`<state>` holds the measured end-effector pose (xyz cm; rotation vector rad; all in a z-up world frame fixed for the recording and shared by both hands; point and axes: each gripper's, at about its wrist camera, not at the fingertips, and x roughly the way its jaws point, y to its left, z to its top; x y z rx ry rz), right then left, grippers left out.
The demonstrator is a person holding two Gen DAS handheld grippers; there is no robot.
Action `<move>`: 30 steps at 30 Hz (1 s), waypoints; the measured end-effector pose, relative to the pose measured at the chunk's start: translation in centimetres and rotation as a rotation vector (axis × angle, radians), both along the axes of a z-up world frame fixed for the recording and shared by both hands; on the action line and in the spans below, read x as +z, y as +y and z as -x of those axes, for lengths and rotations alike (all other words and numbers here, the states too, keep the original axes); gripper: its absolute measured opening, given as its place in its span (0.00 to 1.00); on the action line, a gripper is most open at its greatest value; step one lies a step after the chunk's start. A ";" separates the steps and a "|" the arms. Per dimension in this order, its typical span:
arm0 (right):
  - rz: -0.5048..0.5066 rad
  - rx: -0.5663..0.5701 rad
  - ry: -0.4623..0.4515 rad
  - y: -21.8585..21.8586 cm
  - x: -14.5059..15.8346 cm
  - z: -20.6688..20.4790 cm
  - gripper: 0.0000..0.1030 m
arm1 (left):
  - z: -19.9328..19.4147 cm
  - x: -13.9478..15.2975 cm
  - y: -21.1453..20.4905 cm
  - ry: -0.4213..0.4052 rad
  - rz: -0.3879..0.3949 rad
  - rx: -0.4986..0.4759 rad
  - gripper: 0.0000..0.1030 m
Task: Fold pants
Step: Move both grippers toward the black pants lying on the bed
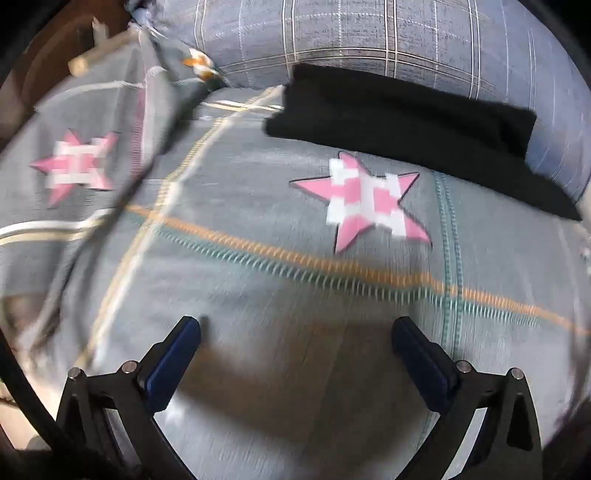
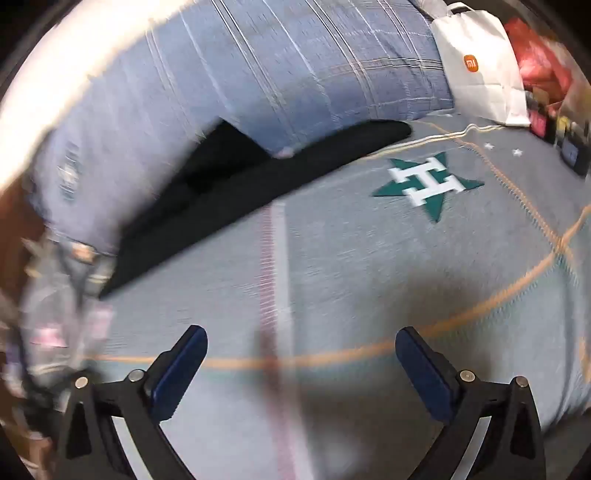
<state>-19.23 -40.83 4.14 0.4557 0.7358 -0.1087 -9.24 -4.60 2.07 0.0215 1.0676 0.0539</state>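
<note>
The black pants [image 1: 413, 129] lie folded in a flat dark bundle on the grey bedspread [image 1: 258, 280], against a blue plaid pillow [image 1: 369, 33]. In the right wrist view the pants [image 2: 236, 199] stretch from the left edge toward the centre, partly tucked under the pillow [image 2: 258, 66]. My left gripper [image 1: 295, 332] is open and empty, hovering over the bedspread well in front of the pants. My right gripper [image 2: 301, 343] is open and empty too, over the bedspread [image 2: 351, 280] below the pants.
Pink stars [image 1: 369, 201] and a green star [image 2: 428, 182] are printed on the bedspread. A white paper bag [image 2: 480, 66] stands at the far right of the bed, with red clutter [image 2: 539, 62] behind. A wooden stick [image 1: 99, 51] lies at the bed's upper left.
</note>
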 end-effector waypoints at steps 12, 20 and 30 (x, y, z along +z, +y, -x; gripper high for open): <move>-0.027 0.046 -0.328 -0.6 11.2 5.3 1.00 | 4.1 9.6 -5.0 -0.229 0.001 -0.032 1.00; -0.169 0.111 -0.285 -0.8 10.0 1.4 1.00 | 1.5 8.9 -6.4 -0.213 0.009 -0.028 1.00; -0.041 0.152 -0.216 0.4 10.3 -0.2 1.00 | 0.7 9.5 -6.9 -0.203 -0.015 -0.032 1.00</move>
